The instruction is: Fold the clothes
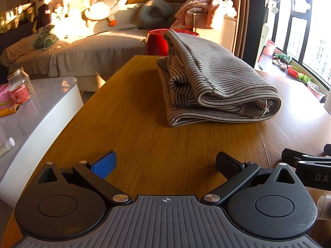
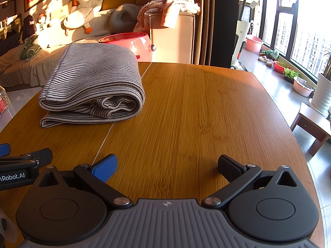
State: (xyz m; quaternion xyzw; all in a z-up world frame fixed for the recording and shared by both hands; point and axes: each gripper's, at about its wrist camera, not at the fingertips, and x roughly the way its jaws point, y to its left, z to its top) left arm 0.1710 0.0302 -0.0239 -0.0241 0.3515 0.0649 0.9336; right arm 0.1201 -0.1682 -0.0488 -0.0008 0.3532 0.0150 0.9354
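A grey striped garment (image 1: 209, 78) lies folded in a thick bundle on the wooden table (image 1: 134, 136), ahead of and to the right of my left gripper (image 1: 165, 163). It also shows in the right wrist view (image 2: 93, 82), ahead and to the left of my right gripper (image 2: 167, 165). Both grippers are open and empty, low over the table near its front edge, well short of the garment. The right gripper's side shows at the right edge of the left wrist view (image 1: 306, 165).
A sofa (image 1: 86, 47) with plush toys and a grey cushion stands behind the table. A red tub (image 2: 128, 41) sits just beyond the garment. A white side table (image 1: 37, 107) with a jar stands at the left. A window and plant pots are at the right.
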